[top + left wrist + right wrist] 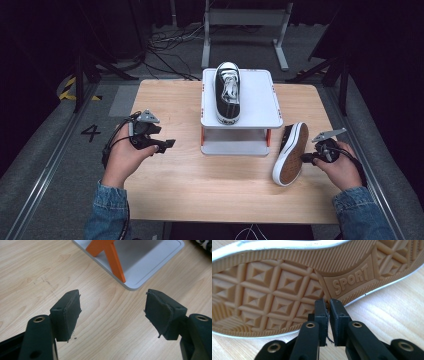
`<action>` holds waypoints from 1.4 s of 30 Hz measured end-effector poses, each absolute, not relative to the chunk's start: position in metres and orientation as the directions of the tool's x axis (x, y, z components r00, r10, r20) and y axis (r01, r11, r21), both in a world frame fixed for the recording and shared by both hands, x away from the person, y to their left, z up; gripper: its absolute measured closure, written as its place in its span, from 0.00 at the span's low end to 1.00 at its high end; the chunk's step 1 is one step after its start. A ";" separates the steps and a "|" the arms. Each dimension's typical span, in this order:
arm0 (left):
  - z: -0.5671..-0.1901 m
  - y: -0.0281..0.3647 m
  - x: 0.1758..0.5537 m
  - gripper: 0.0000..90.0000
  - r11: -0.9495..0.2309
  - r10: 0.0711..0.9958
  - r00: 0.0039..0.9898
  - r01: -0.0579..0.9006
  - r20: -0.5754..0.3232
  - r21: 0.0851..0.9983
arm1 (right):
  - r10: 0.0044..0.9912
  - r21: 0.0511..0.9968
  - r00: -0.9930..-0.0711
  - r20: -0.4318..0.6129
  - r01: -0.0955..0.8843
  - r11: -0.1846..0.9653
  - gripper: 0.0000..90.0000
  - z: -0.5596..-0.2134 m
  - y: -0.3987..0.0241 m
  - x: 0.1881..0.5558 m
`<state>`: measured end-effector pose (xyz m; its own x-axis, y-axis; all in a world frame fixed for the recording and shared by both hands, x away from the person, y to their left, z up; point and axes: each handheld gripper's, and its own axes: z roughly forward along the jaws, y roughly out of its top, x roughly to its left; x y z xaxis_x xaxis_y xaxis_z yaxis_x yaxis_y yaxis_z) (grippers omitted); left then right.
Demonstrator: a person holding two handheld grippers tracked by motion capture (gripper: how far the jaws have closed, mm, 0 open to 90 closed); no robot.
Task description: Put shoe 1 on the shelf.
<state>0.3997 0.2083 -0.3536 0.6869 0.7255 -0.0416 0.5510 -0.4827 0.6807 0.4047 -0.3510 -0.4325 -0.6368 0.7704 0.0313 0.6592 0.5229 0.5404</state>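
Note:
A black-and-white sneaker (228, 92) stands upright on the white stand (260, 95) at the table's back middle. A second sneaker (290, 155) lies on its side to the right of the stand, its tan patterned sole (274, 285) facing my right gripper. My right gripper (304, 158) (329, 307) is at the sole's edge, its jaws only a narrow gap apart with nothing between the pads. My left gripper (167, 145) (112, 312) hangs low over bare table left of the stand, jaws wide open and empty.
The wooden table (200, 185) has bare surface in front of the stand and to the left. The stand's lower shelf (150, 262) and an orange leg (112, 257) lie just ahead of the left gripper. Dark floor, cables and frames surround the table.

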 end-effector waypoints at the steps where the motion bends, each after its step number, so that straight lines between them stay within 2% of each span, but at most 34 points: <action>1: -0.355 0.208 0.400 0.33 -0.487 0.725 0.688 0.554 -0.041 0.676 | 0.775 0.543 -0.630 0.043 0.666 0.511 0.94 -0.434 -0.353 0.405; 11: -0.367 0.209 0.402 0.33 -0.484 0.738 0.673 0.578 -0.049 0.657 | 0.801 0.542 -0.598 0.032 0.683 0.489 0.81 -0.430 -0.359 0.403; 14: -0.368 0.209 0.403 0.33 -0.481 0.737 0.674 0.581 -0.056 0.656 | 0.810 0.578 -0.586 0.020 0.668 0.469 0.81 -0.409 -0.359 0.402; 17: -0.368 0.209 0.404 0.33 -0.482 0.737 0.674 0.578 -0.053 0.658 | 0.785 0.651 -0.620 -0.002 0.595 0.471 0.82 -0.375 -0.346 0.406; 20: -0.369 0.209 0.404 0.33 -0.485 0.731 0.680 0.580 -0.060 0.654 | 0.737 0.635 -0.675 -0.033 0.556 0.537 0.83 -0.361 -0.313 0.420; 22: -0.370 0.210 0.404 0.33 -0.495 0.727 0.685 0.574 -0.051 0.653 | 0.726 0.624 -0.686 -0.037 0.552 0.554 0.83 -0.362 -0.307 0.423; 26: -0.372 0.213 0.404 0.33 -0.480 0.735 0.675 0.585 -0.064 0.654 | 0.697 0.572 -0.716 -0.023 0.562 0.597 0.85 -0.386 -0.281 0.438; 29: -0.373 0.215 0.405 0.33 -0.483 0.735 0.676 0.584 -0.061 0.653 | 0.696 0.543 -0.718 -0.025 0.575 0.612 0.87 -0.394 -0.278 0.440; 36: -0.373 0.214 0.404 0.33 -0.471 0.740 0.669 0.591 -0.072 0.655 | 0.699 0.562 -0.715 0.024 0.588 0.582 0.99 -0.393 -0.291 0.436; 42: -0.374 0.211 0.404 0.33 -0.481 0.729 0.681 0.587 -0.076 0.651 | 0.735 0.579 -0.678 0.011 0.603 0.548 1.00 -0.386 -0.315 0.424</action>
